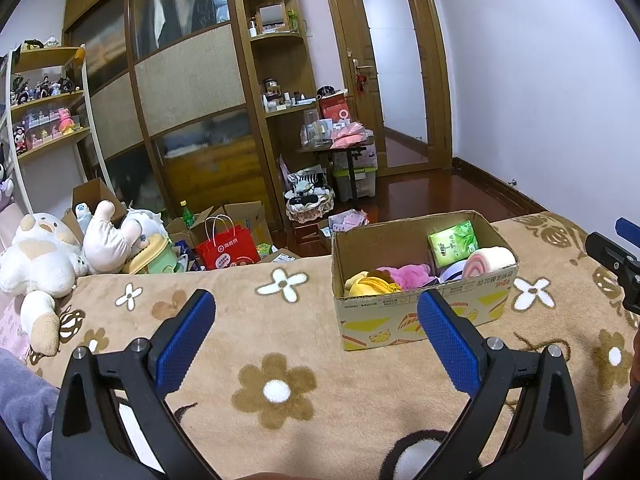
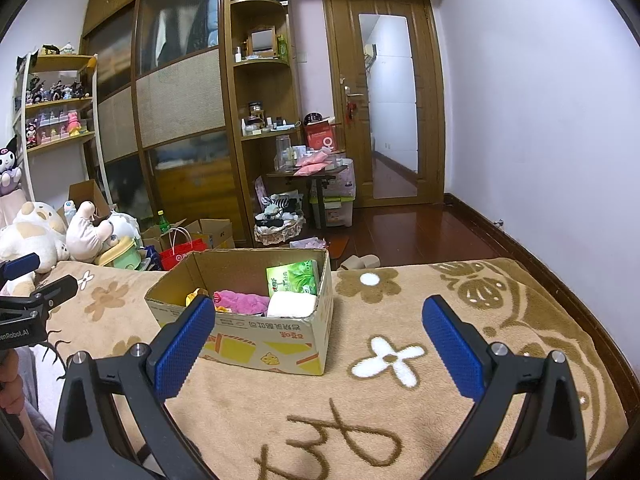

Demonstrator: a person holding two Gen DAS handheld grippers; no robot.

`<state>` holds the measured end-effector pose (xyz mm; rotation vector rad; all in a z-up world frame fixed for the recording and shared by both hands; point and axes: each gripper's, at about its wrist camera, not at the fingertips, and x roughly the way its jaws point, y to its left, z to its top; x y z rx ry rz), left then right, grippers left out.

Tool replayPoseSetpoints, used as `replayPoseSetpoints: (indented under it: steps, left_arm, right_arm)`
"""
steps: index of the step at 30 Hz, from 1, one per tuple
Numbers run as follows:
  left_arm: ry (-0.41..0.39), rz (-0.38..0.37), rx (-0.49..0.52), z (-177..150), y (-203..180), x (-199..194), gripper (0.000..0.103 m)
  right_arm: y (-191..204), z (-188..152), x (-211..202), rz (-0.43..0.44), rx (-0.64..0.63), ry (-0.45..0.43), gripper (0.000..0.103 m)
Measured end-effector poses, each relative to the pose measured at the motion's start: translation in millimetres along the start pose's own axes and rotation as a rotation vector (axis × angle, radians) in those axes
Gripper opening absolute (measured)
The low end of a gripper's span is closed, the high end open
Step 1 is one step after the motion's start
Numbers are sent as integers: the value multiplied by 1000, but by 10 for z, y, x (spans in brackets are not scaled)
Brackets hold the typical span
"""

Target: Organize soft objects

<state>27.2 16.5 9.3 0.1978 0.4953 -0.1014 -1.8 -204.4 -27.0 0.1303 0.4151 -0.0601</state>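
Note:
A cardboard box (image 1: 424, 312) (image 2: 256, 344) stands on the tan flowered blanket (image 1: 280, 360) (image 2: 400, 400). Inside it lie a green tissue pack (image 1: 453, 243) (image 2: 294, 278), a pink fluffy cloth (image 1: 408, 275) (image 2: 242, 302), a yellow soft item (image 1: 370, 285), and a pink-and-white rolled towel (image 1: 490, 261) (image 2: 291, 305). My left gripper (image 1: 316, 320) hovers open above the blanket, just left of the box front. My right gripper (image 2: 320, 326) is open too, with the box behind its left finger. Both hold nothing.
Plush toys (image 1: 44, 256) (image 2: 36, 236) lie piled at the blanket's left end. Beyond the bed edge sit a red paper bag (image 1: 228, 246), open cartons and a basket (image 2: 278, 230) on the wooden floor. A wardrobe and shelves line the far wall.

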Motion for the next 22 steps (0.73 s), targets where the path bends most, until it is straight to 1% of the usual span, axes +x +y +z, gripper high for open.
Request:
replayPoseSetpoints:
  steps: [22]
  left_arm:
    - [15,0,-10,-66,-9,33,100]
  right_arm:
    - [-5,3,-2,0,2,0,103]
